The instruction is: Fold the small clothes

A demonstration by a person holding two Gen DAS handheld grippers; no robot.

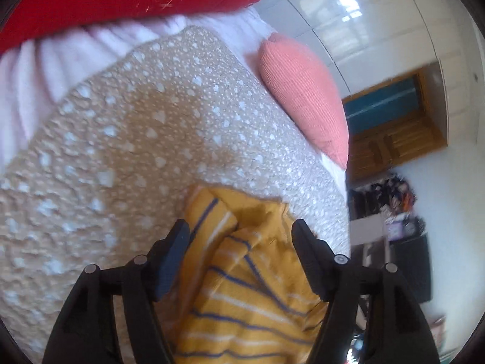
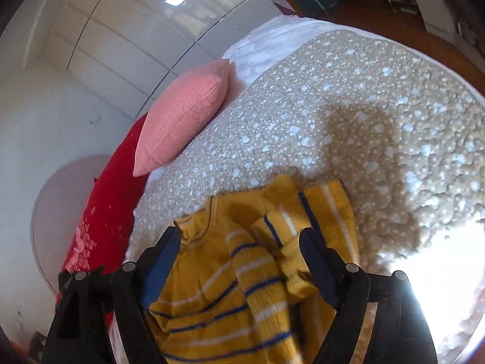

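A small yellow sweater with blue and white stripes [image 1: 242, 273] lies crumpled on a beige bedspread with white hearts [image 1: 121, 151]. My left gripper [image 1: 241, 230] is open, its jaws wide apart just above the sweater. The sweater also shows in the right wrist view [image 2: 242, 273], with its neck hole to the left and a sleeve folded across its body. My right gripper [image 2: 239, 239] is open too, jaws wide apart over the sweater. Neither gripper holds anything.
A pink knitted pillow [image 1: 303, 97] and a red pillow [image 1: 121, 0] lie at the head of the bed, also seen as pink pillow [image 2: 185, 115] and red pillow [image 2: 112, 200]. White wardrobe doors [image 2: 106, 30] stand beyond. The bed edge [image 1: 342, 182] drops to a cluttered floor.
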